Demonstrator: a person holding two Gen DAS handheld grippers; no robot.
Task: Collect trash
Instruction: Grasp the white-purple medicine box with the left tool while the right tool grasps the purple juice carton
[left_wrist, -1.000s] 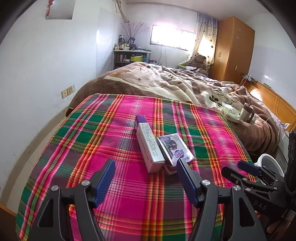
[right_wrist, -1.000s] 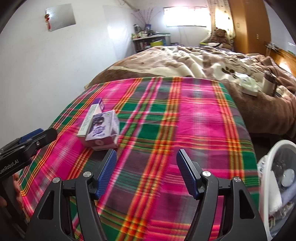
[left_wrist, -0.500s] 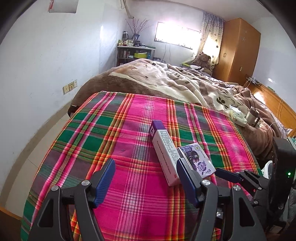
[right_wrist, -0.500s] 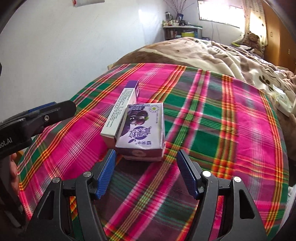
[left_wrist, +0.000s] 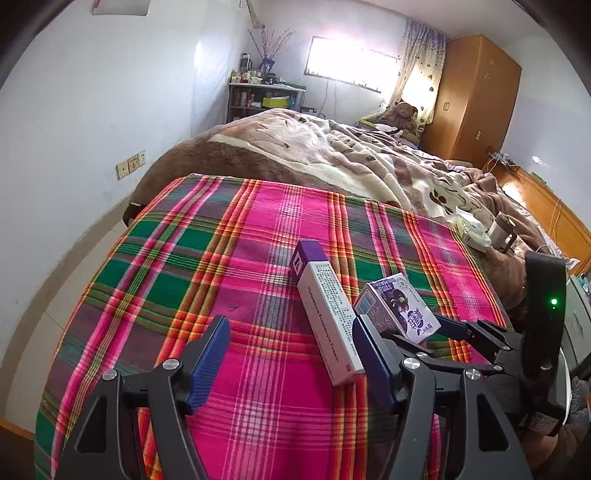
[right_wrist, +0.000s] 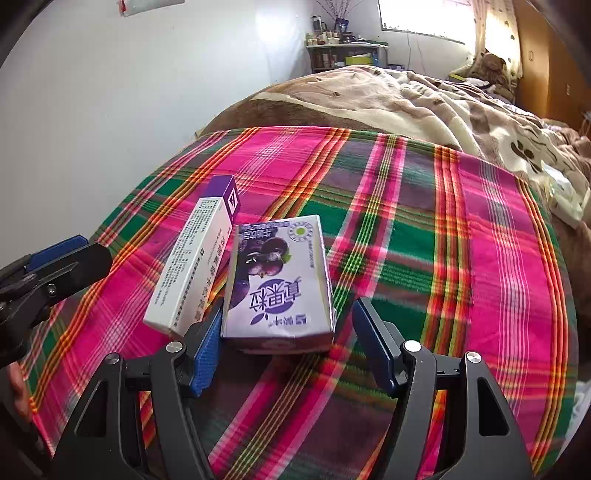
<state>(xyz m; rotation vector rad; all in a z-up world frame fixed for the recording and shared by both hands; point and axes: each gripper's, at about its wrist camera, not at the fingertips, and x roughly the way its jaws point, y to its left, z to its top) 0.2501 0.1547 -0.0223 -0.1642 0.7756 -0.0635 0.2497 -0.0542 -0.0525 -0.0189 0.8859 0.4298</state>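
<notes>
As both grippers have swung in across the plaid blanket (right_wrist: 424, 206) over the last second, the two pieces of trash that sat well ahead of them now lie right at their tips. The right gripper (right_wrist: 286, 345) has gone from bare blanket to facing the drink carton (right_wrist: 279, 280): the carton's near end sits just ahead of its spread jaws, the left pad beside that end's left corner and the right pad standing clear, so nothing is pinched. The left gripper (left_wrist: 290, 360) also has its jaws apart and holds nothing; the cream box (left_wrist: 327, 314), which a second ago lay ahead between its fingers, now lies just inside its right finger.

My reading is that the approach is nearly done and the carton is the first target; the right jaws only need to slide on around it and close.

Counted: two pieces of trash, one flat purple-and-white carton and one long white box with a purple end. The box lies just left of the carton, touching or nearly so. Two grippers, both empty. One blanket, spread over the foot of one bed (left_wrist: 332, 155).
</notes>
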